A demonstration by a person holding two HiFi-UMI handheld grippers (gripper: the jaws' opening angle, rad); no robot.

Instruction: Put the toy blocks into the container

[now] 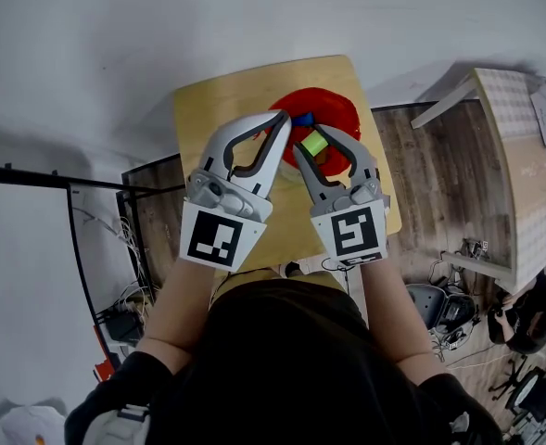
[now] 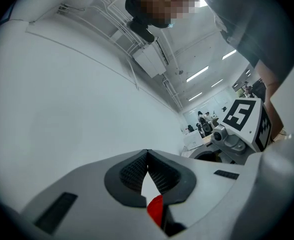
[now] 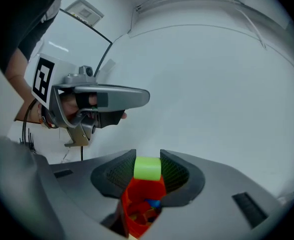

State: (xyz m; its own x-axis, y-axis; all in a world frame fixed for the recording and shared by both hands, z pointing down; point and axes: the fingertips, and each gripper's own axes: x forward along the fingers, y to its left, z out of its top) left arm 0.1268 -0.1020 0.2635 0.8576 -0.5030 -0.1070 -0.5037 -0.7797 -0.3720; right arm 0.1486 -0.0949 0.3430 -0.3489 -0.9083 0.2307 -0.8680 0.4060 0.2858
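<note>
A lime-green toy block [image 1: 314,143] is pinched between the pads of my right gripper [image 1: 316,145], held just above the near rim of the red container [image 1: 339,109] on the small wooden table [image 1: 203,109]. A blue block [image 1: 302,119] lies inside the container. In the right gripper view the green block [image 3: 147,168] sits between the jaws, with the red container [image 3: 137,219] and a blue block [image 3: 152,204] below it. My left gripper [image 1: 281,119] hovers at the container's left rim, shut and empty; its tips meet in the left gripper view [image 2: 147,155].
The table's near edge [image 1: 282,253] is close to the person's body. Cables and a black frame [image 1: 115,248] stand at the left. A light wooden cabinet [image 1: 523,174] stands on the right over wood flooring [image 1: 439,174].
</note>
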